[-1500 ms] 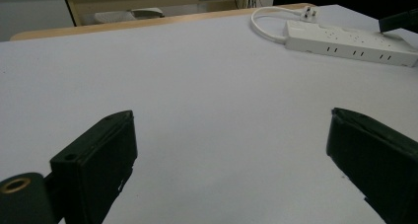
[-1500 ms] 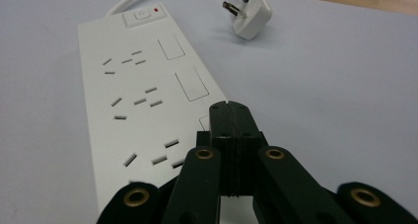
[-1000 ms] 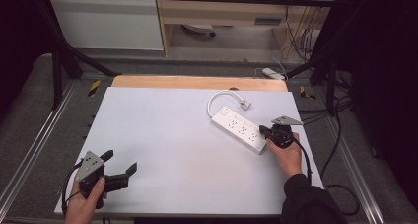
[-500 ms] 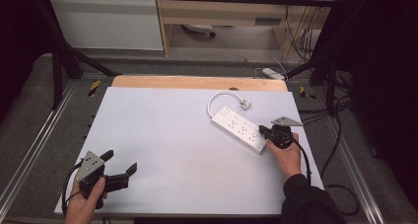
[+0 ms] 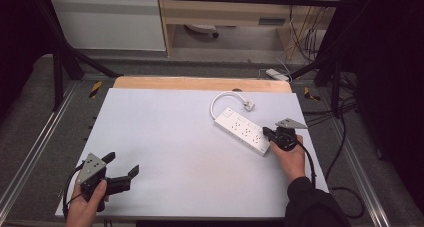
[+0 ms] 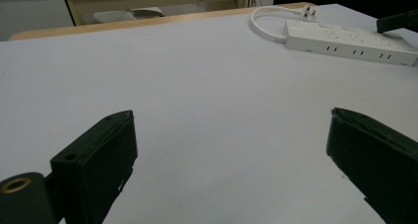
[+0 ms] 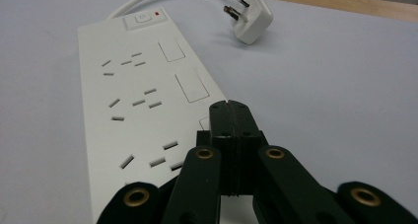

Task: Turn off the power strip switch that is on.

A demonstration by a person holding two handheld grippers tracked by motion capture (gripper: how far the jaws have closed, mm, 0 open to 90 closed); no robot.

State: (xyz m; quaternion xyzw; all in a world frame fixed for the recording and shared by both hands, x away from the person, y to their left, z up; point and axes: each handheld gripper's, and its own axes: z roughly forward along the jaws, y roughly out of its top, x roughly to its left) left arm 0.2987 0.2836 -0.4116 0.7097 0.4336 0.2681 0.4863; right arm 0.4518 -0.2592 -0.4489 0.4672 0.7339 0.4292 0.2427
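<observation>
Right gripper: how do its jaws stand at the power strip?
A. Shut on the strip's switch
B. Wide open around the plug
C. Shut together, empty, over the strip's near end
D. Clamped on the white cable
C: in the right gripper view the right gripper has its jaws pressed together with nothing between them, above the near end of the power strip.

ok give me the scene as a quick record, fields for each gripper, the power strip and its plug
left gripper: open, jaws wide apart, nothing between them, near front left corner of the table
right gripper: shut, jaws together, tips over the near end of the power strip; contact unclear
power strip: white, flat on the table's right half, sockets up, switch at far end
plug: white, lies on the table past the strip's far end, not plugged in
cord: white, loops from strip to plug
</observation>
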